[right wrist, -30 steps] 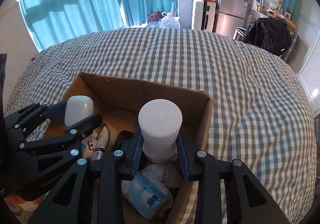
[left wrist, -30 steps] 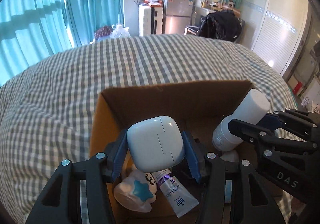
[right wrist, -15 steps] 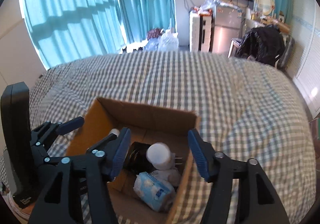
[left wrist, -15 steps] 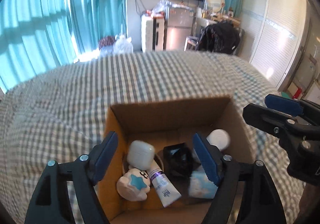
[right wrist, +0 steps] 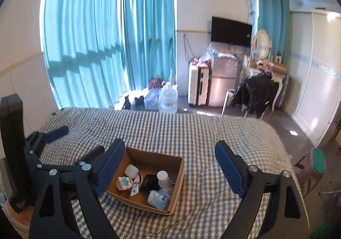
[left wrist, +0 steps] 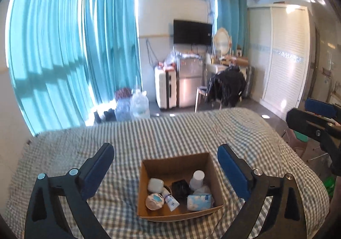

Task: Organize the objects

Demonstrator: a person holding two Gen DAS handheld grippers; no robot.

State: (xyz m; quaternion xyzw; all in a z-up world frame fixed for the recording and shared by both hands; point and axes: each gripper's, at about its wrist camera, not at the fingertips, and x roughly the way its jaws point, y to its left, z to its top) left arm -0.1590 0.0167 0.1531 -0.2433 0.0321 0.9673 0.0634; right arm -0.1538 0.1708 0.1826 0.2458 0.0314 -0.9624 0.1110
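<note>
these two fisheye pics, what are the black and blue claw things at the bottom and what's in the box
There is no robot here. A person holds a hand-held gripper in each hand, and each one carries a wide-angle camera looking forward along its two fingers.

One picture comes from the left hand-held gripper, the other from the right hand-held gripper. The black arms with blue pads are their fingers. Both are spread wide and hold nothing.

Below them a cardboard box sits on a bed with a checked cover. In the box lie a white case, a white cylinder bottle, a small tube, a round white toy with a blue star, a black object and a tissue pack.

The left gripper also shows at the left edge of the right picture.
</note>
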